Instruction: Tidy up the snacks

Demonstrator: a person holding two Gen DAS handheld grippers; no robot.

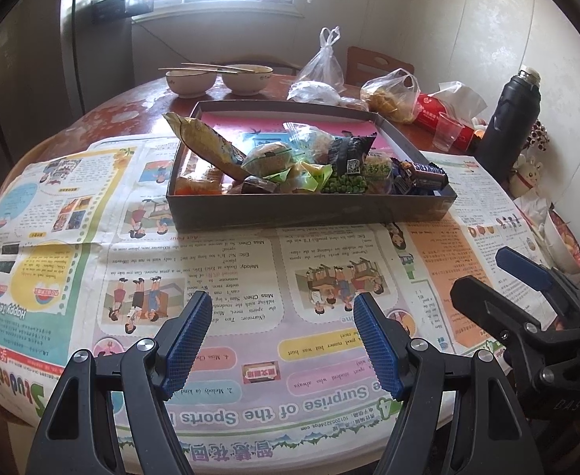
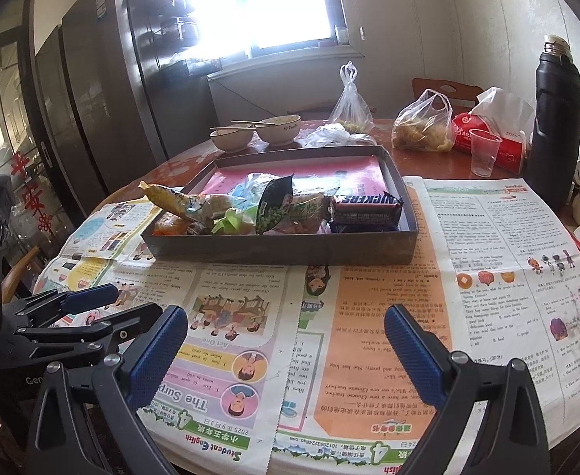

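Both claws hover over the newspaper (image 1: 250, 261) with jaws spread wide, gripping nothing. From the left gripper (image 1: 284, 301), the dark tray (image 1: 309, 208) of snacks lies well apart at 12 o'clock, wrappers heaped along its near wall, a Snickers bar (image 1: 424, 172) at its right end. From the right gripper (image 2: 286, 316), the same tray sits at 12 o'clock, the Snickers bar (image 2: 367, 208) toward 1 o'clock and a green pea packet (image 2: 276, 208) straight ahead. The left gripper shows at 9 o'clock in the right wrist view.
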